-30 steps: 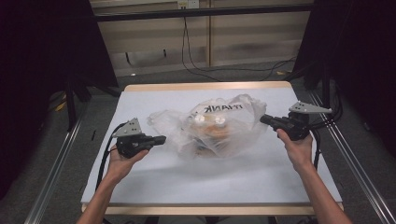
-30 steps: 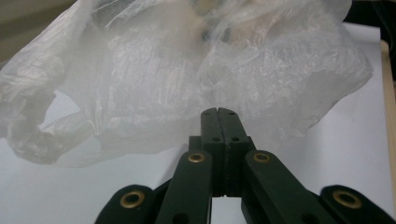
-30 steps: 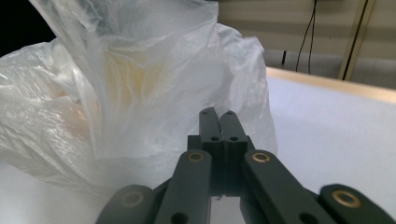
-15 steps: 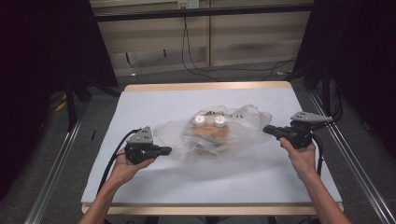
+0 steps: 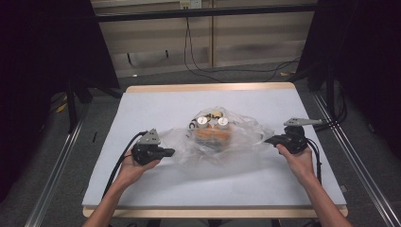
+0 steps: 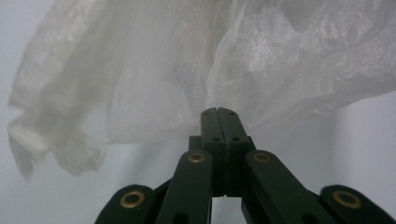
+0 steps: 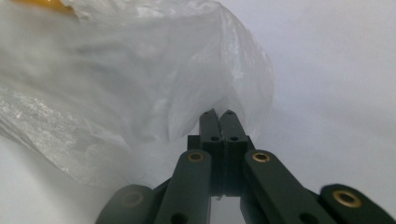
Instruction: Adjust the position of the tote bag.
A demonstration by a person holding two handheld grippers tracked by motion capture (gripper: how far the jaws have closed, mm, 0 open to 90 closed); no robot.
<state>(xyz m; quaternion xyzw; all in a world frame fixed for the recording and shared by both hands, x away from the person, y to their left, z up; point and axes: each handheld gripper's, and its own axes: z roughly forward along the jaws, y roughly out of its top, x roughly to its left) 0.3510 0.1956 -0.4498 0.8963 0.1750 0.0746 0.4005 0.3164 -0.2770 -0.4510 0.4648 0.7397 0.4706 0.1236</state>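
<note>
Bag (image 5: 222, 142) stretched sideways between left gripper (image 5: 171, 152), right gripper (image 5: 267, 140).

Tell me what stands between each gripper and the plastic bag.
Nothing visible does. The left gripper and the right gripper each have their jaws closed on an edge of the clear plastic bag, one on each side, on the white table.

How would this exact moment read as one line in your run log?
left gripper: shut on plastic bag left edge | right gripper: shut on bag right edge | bag: on table, white-capped items inside
</note>
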